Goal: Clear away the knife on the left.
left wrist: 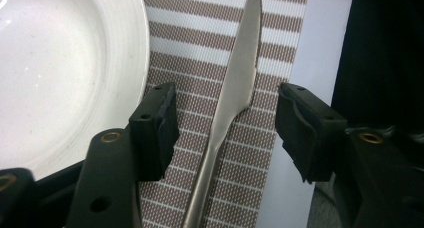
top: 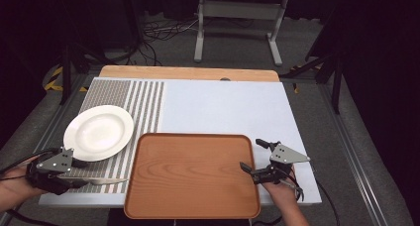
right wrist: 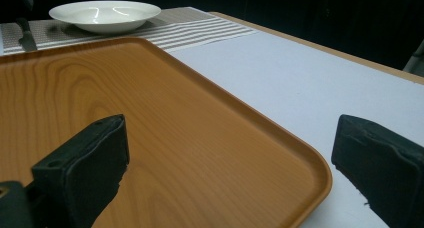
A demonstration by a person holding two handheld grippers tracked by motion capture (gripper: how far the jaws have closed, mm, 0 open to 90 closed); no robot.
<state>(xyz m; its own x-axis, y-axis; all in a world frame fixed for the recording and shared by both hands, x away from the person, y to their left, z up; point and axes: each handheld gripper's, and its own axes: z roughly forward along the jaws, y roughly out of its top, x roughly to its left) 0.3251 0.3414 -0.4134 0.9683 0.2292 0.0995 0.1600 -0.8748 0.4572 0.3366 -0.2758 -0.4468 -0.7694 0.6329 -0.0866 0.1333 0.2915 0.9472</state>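
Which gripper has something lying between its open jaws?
The left gripper: the knife lies between its jaws, untouched. The right gripper straddles only the tray's corner.

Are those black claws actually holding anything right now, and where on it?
Nothing is held. The left gripper stands open astride the knife near where handle meets blade, without touching it. The right gripper is open over the tray corner.

Left black two-jaw gripper (top: 74, 174) at seven o'clock, jaws spread wide and pointing toward three o'clock, right black two-jaw gripper (top: 255, 159) at five o'clock, jaws parted and aimed toward ten o'clock, both hand-held
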